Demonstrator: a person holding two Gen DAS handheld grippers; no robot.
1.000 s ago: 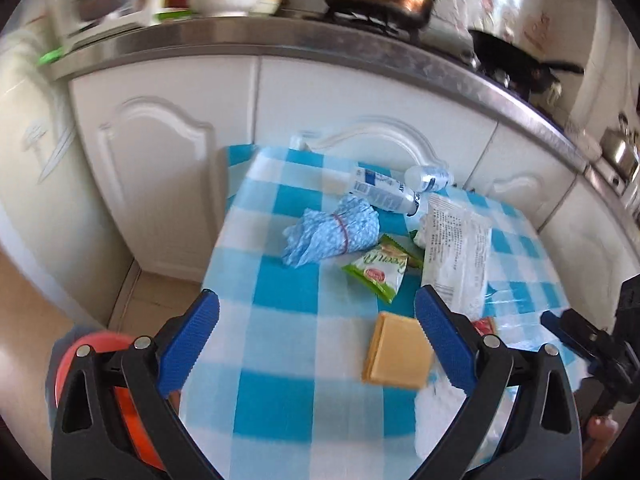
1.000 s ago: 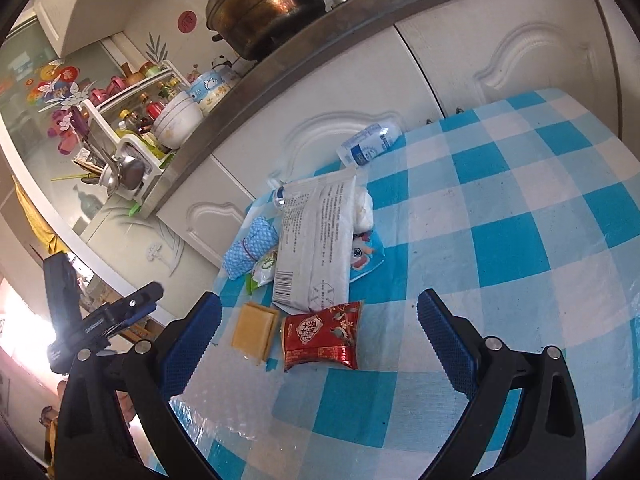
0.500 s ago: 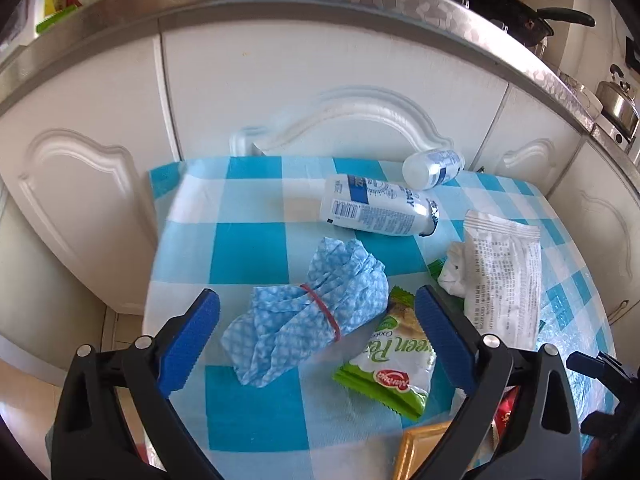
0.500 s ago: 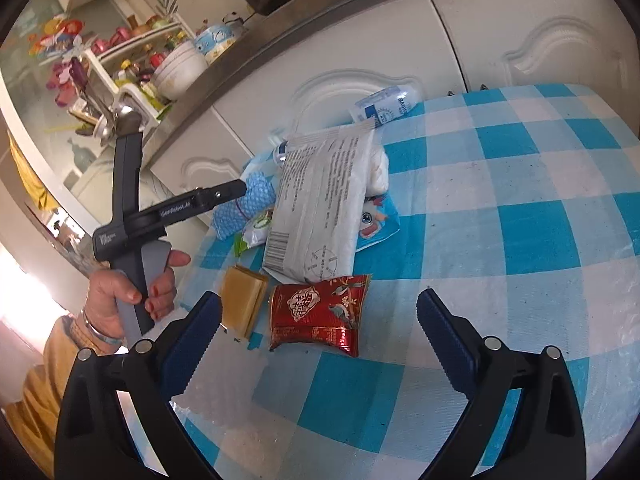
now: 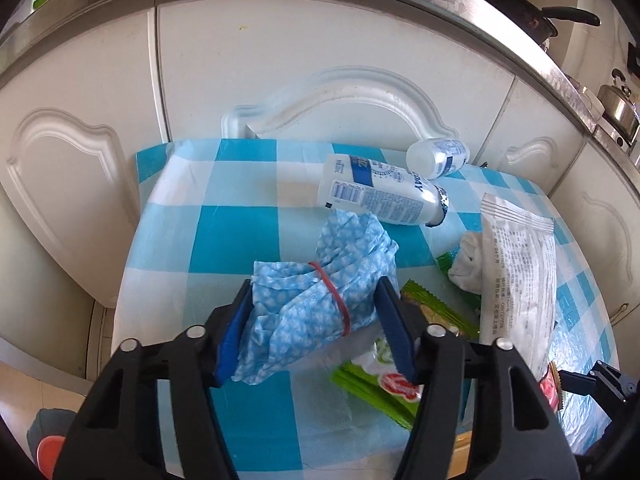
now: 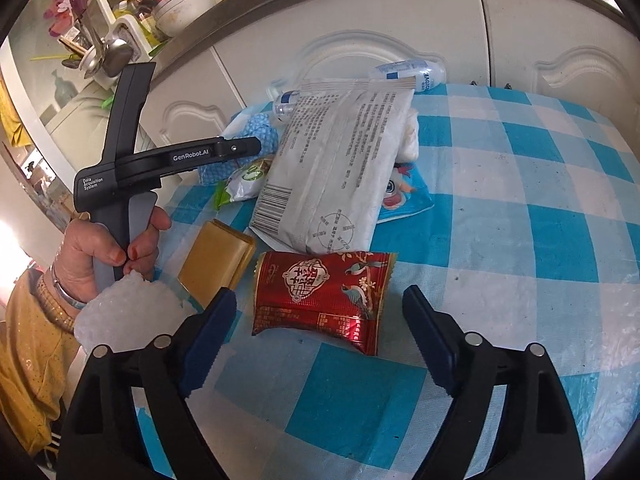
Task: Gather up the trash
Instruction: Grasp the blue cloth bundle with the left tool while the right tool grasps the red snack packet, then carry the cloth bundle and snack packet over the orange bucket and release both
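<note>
- The left gripper (image 5: 316,322) has its blue ribbed pads pinching a crumpled blue-and-white patterned cloth bundle (image 5: 320,304), soft and creased, cinched at the middle by a thin red rubber band (image 5: 334,300).
- The bundle sits at the near-left part of the table (image 5: 240,232), which is covered in a glossy blue-and-white checked plastic cloth.
- Just right of the bundle, partly under the right pad, lies a shiny green snack packet (image 5: 380,376) with a serrated edge.
- The right gripper (image 6: 320,328) has its jaws spread wide, holding nothing, with a glossy red foil snack wrapper (image 6: 324,296) lying flat between them.
- Left of the red wrapper lies a flat, tan, rectangular card-like piece (image 6: 218,260).
- Beyond the red wrapper lies a large white printed plastic bag (image 6: 336,168), wrinkled, with a barcode at its near corner.
- A crumpled white tissue (image 5: 468,264) lies beside that bag.
- Farther back, a white plastic bottle with a blue label (image 5: 380,196) lies on its side, touching the far end of the bundle.
- A smaller white bottle (image 5: 438,158) lies at the table's far edge, against the white moulded cabinet doors (image 5: 320,60).
</note>
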